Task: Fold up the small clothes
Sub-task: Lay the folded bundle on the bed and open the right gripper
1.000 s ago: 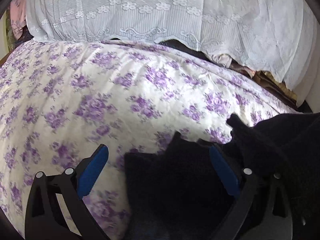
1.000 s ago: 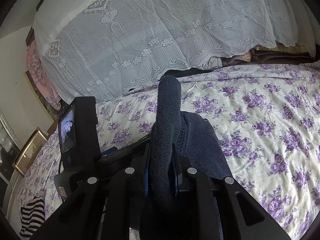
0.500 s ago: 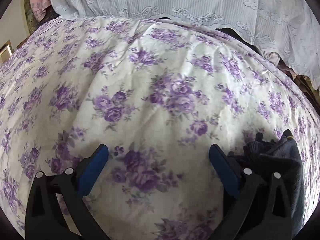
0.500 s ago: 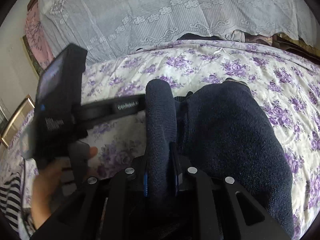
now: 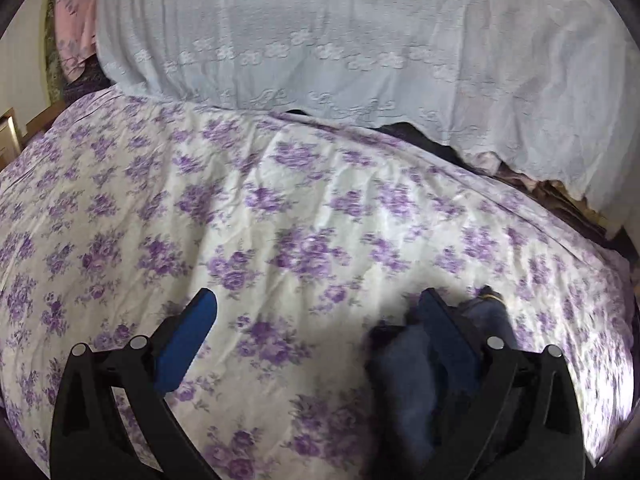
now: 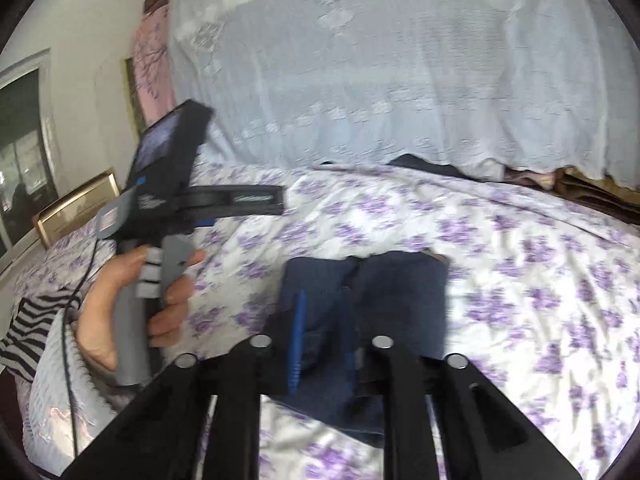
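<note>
both wrist views low, sharing floral bedspread

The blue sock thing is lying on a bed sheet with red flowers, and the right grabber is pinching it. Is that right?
Not quite: the flowers are purple, not red. The right wrist view shows the dark blue garment lying on the bed sheet with purple flowers, and the right gripper has been closing, with a fold of the cloth between its fingers.

A home bedroom: purple-flowered bedspread, white lace cover, framed picture.
</note>
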Action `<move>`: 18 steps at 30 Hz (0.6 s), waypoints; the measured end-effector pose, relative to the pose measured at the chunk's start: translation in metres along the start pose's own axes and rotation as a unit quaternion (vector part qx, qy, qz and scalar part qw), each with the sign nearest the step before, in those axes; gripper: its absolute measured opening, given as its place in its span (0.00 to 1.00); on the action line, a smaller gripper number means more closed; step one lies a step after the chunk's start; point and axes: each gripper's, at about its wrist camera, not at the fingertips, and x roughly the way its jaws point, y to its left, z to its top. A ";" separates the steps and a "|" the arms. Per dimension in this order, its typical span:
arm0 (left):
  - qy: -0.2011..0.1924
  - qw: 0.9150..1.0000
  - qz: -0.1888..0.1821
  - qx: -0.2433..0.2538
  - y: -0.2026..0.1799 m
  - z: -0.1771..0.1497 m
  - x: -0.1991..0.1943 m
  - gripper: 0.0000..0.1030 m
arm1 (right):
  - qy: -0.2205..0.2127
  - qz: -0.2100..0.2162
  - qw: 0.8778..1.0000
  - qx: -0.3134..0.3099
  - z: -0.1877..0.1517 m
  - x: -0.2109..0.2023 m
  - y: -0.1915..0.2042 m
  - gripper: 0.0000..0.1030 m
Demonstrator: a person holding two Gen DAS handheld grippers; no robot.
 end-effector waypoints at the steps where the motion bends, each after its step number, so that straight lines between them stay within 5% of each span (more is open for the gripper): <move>1: 0.006 1.000 -0.013 0.019 -0.012 -0.002 -0.001 0.96 | 0.007 -0.007 1.000 0.005 -0.001 0.001 -0.008 0.11; 4: 0.037 0.994 -0.024 0.100 -0.055 -0.026 0.013 0.96 | 0.051 -0.028 0.998 -0.003 -0.021 0.017 -0.021 0.09; 7: 0.085 0.978 0.047 0.186 -0.082 -0.066 0.059 0.96 | 0.115 -0.046 0.992 0.013 -0.059 0.044 -0.040 0.06; 12: 0.100 0.987 0.000 0.130 -0.058 -0.071 0.068 0.96 | 0.106 -0.048 0.993 0.000 -0.068 0.040 -0.042 0.05; 15: 0.065 0.990 0.021 0.123 -0.049 -0.059 0.045 0.96 | 0.076 -0.027 0.996 0.037 -0.042 0.026 -0.053 0.05; 18: 0.051 0.990 -0.020 0.129 -0.051 -0.057 0.022 0.96 | 0.053 -0.026 0.997 0.041 -0.004 0.036 -0.060 0.07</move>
